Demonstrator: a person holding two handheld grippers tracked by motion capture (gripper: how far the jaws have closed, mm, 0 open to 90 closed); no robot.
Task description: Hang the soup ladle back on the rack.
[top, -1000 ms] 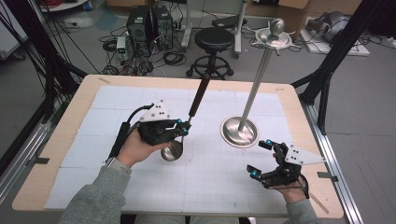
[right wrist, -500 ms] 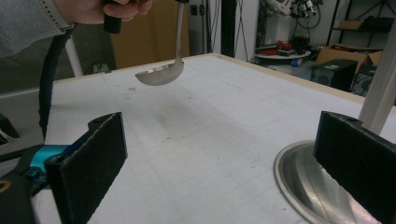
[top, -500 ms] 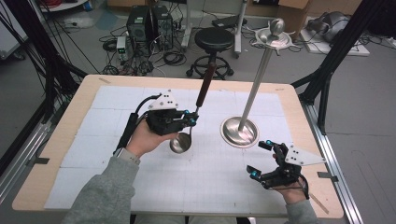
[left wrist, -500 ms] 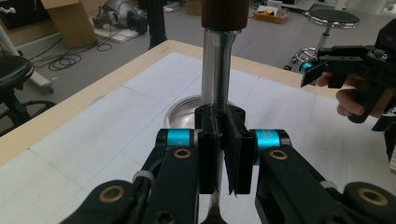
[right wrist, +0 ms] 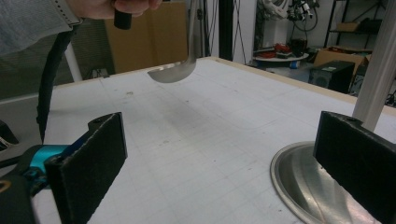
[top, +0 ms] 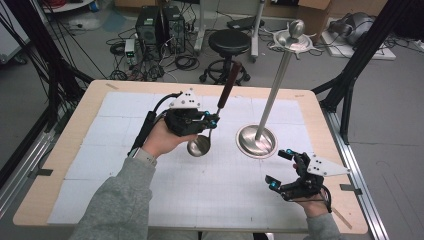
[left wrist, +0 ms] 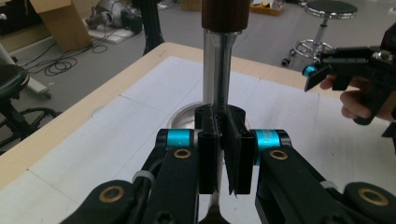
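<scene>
While its steel bowl hangs clear above the mat, the ladle (top: 210,127) sits mid-table, left of centre, held off the surface. Shaft tilts up and away to the far right; dark brown wooden handle at the top end, bowl at the bottom, nearest the person. In the right gripper view the bowl (right wrist: 173,71) floats above the gridded surface, not touching.

Left gripper (top: 209,121) is clamped on the ladle's metal shaft, just below the wooden grip. Left gripper view: both black jaws pressed tight on the shaft (left wrist: 215,93), pads nearly meeting around it. Left hand (top: 162,139) wraps the gripper body, grey sleeve behind it, black cable trailing off the back.

Right gripper (top: 282,167) is near the right near corner of the table, jaws spread wide, nothing between them. Right gripper view confirms: two black pads far apart, bare mat in the gap. It hovers or rests low by the mat; cannot tell which.

Metal stand (top: 272,90) is right of the ladle, apart from it: round steel base on the mat, tall thin pole leaning up to a ball top with small hooks. Base lies just far of the right gripper.

White gridded mat (top: 120,145) covers the wooden table (top: 65,150). Beyond: black stool (top: 229,42), cables on the floor.
</scene>
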